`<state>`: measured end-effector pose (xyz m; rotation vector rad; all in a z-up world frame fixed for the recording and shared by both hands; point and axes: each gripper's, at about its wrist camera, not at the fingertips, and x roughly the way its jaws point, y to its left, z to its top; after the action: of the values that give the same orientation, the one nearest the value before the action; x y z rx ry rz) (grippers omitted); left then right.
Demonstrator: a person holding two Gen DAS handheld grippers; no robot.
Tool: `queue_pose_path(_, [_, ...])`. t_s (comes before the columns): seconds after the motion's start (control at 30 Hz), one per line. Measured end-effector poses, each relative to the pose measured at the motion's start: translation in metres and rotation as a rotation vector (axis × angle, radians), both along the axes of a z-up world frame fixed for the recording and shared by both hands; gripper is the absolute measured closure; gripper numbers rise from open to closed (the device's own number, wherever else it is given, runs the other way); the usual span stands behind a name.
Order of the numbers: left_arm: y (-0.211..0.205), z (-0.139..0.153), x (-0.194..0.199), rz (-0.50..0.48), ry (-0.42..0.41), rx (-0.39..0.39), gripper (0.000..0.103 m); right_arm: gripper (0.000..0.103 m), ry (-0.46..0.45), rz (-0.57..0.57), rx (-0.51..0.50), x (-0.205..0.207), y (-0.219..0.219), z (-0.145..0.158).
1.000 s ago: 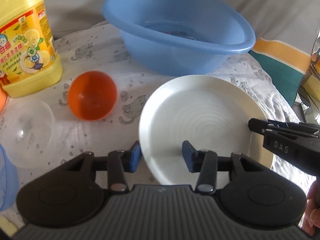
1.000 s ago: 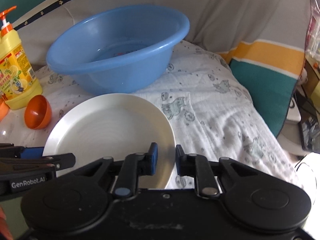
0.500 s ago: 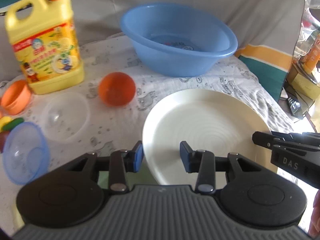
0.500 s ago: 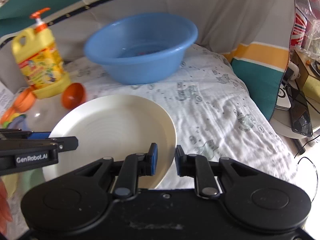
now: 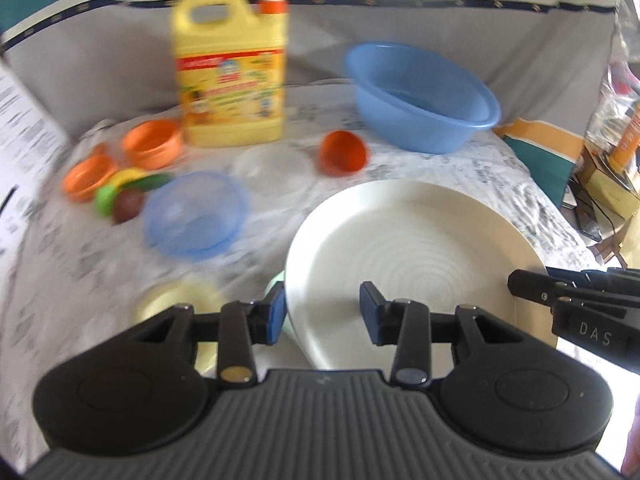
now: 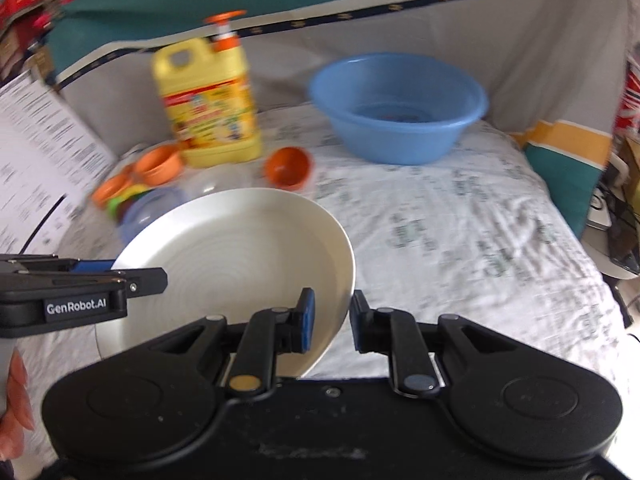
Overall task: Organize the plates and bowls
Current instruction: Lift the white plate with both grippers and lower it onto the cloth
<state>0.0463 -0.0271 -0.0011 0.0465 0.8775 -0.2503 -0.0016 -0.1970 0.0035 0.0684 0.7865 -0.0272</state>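
- The cloth (image 6: 460, 240) right of the plate (image 6: 240, 248) lies bare, open up to the basin (image 6: 400, 108).
- Left of the plate the way is crowded: blue bowl (image 5: 196, 214), clear bowl (image 5: 272, 164), orange bowls (image 5: 152, 142), toy food (image 5: 124, 196).
- The bottle (image 5: 230, 76) and an orange cup (image 5: 342, 152) stand behind.

Motion-blurred detergent jug (image 5: 230, 76) label and small bowls (image 5: 150, 146); pale dishes (image 5: 176, 300) half hidden under white plate (image 5: 412, 248).

White letters "DAS" stand on the black right claw (image 5: 592, 312); "GenRobot.AI" stands on the black left claw (image 6: 80, 296). The yellow plastic detergent jug's (image 5: 232, 92) label is too blurred to read.
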Motion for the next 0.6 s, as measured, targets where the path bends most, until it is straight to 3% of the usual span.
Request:
queue_pose_path(0.33, [0.121,0.009,-0.063,0.197,-0.017,0.001,0.064,0.084,0.022,0.216,-0.013,-0.020,0.126,0.003])
queue_pose_path(0.6, [0.205,-0.014,-0.113,0.344,0.034,0.005,0.061,0.084,0.097,0.404,-0.059,-0.032,0.214,-0.018])
